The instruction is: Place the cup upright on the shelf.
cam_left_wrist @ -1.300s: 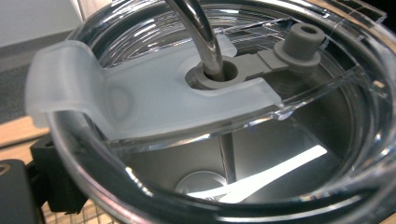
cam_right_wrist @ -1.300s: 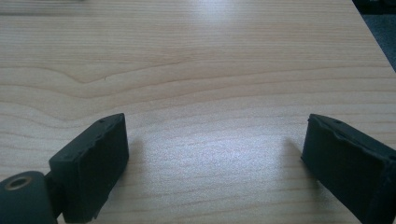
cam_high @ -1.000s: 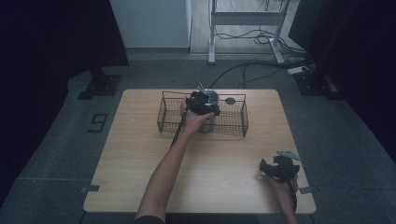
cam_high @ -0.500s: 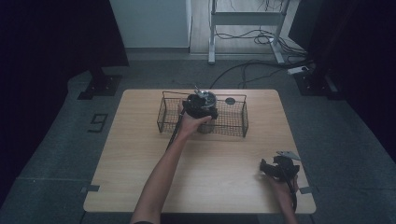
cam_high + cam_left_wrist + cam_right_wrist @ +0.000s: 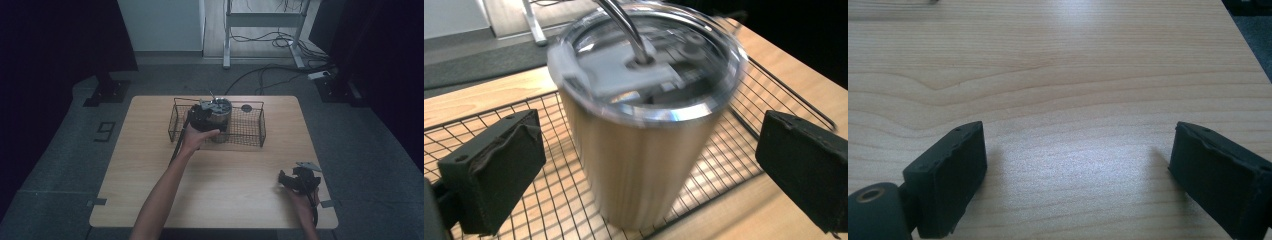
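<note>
A steel tumbler point(image 5: 639, 150) with a clear lid and a metal straw stands upright in a black wire basket point(image 5: 250, 131) at the far middle of the table. In the high view the tumbler point(image 5: 220, 111) is in the basket's left half. My left gripper point(image 5: 204, 119) is just in front of it, open. Its jaws have just been opening, and its pads point(image 5: 494, 170) stand either side of the tumbler without touching it. My right gripper point(image 5: 294, 180) rests open at the near right of the table, and nothing but bare wood lies between its pads point(image 5: 948, 175).
The wooden table point(image 5: 235, 175) has its right edge close to the right gripper. A small dark round thing point(image 5: 246, 107) lies behind the basket. Cables and a metal frame point(image 5: 265, 20) stand on the floor beyond the table.
The left hand and its gripper have drawn slightly left and toward the near side, off the tumbler, which stays standing in the basket. The right hand has not moved.
</note>
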`<state>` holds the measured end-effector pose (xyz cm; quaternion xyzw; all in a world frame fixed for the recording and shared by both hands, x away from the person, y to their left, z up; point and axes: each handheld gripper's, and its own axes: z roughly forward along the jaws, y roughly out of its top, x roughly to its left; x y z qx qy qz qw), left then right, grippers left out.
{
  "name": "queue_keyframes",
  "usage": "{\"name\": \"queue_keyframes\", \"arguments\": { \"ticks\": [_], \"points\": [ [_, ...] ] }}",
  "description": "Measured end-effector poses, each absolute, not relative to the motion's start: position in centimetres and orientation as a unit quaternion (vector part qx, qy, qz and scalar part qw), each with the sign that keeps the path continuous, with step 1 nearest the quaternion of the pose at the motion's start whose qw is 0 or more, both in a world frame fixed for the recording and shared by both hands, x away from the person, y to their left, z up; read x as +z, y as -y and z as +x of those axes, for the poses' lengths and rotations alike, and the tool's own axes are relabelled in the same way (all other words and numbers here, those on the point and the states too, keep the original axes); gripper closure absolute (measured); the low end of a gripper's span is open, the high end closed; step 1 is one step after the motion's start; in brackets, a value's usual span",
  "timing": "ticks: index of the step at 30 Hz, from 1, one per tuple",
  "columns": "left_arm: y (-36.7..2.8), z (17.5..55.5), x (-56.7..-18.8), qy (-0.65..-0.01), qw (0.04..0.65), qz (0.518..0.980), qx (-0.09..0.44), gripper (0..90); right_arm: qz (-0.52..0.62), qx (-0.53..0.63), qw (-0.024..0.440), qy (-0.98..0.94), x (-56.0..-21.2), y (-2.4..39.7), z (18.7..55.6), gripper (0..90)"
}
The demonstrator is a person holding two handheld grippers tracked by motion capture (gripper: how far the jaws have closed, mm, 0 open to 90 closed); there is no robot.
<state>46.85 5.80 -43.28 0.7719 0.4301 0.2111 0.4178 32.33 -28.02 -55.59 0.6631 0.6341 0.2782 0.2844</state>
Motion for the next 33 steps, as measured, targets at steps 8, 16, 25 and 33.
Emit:
{"name": "queue_keyframes", "arguments": {
  "ticks": [8, 16, 25, 33],
  "points": [
    [-7.8, 43.2, -43.7, -0.422, 0.424, 0.776, 0.202, 0.0, 0.663, 0.278, 0.285, -0.634, -55.6, 28.0, 32.3, 8.0],
    [-10.1, 39.4, -45.5, -0.423, 0.427, 0.778, 0.185, 1.7, 0.665, 0.278, 0.284, -0.633, -55.6, 28.0, 32.3, 8.3],
    [-13.1, 34.4, -47.9, -0.426, 0.434, 0.774, 0.177, 4.5, 0.665, 0.278, 0.285, -0.632, -55.6, 28.0, 32.3, 8.7],
    [-14.9, 31.2, -49.2, -0.421, 0.427, 0.782, 0.172, 5.5, 0.665, 0.278, 0.285, -0.632, -55.6, 28.0, 32.3, 8.9]
  ]
}}
